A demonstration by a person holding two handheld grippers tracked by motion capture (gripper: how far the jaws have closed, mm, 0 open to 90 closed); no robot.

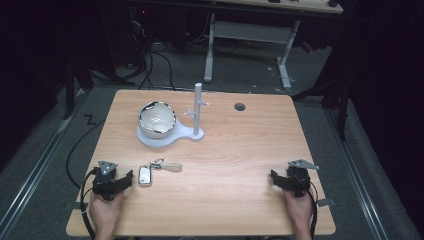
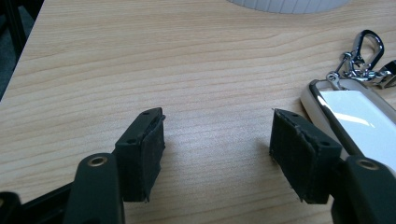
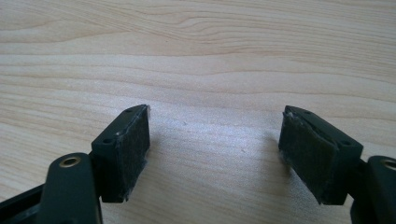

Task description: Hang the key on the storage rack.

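Left gripper (image 1: 131,178) rests at the near left of the wooden table (image 1: 240,150), jaws spread wide with nothing between them; the left gripper view shows bare wood in the gap.

Just right of it lies the car key fob (image 1: 144,175), flat on the table, white face with a chrome rim. In the left gripper view the fob (image 2: 359,116) sits just beside the right-hand jaw; whether they touch, cannot tell. A metal clasp (image 1: 158,162) joins the fob to a pale strap (image 1: 172,166) trailing right.

Handling estimate: fob light, rigid, glossy shell likely slippery against the pads. Best hold looks to be across its two long edges, near the middle. The strap is soft and would let the fob swing if lifted by it.

Farther back, centre-left: white stand (image 1: 199,117) with an upright post and pegs, and a round chrome-rimmed dish (image 1: 157,119) on its base.

Right gripper (image 1: 274,178) rests at the near right, well apart from the fob, jaws also wide apart and empty.
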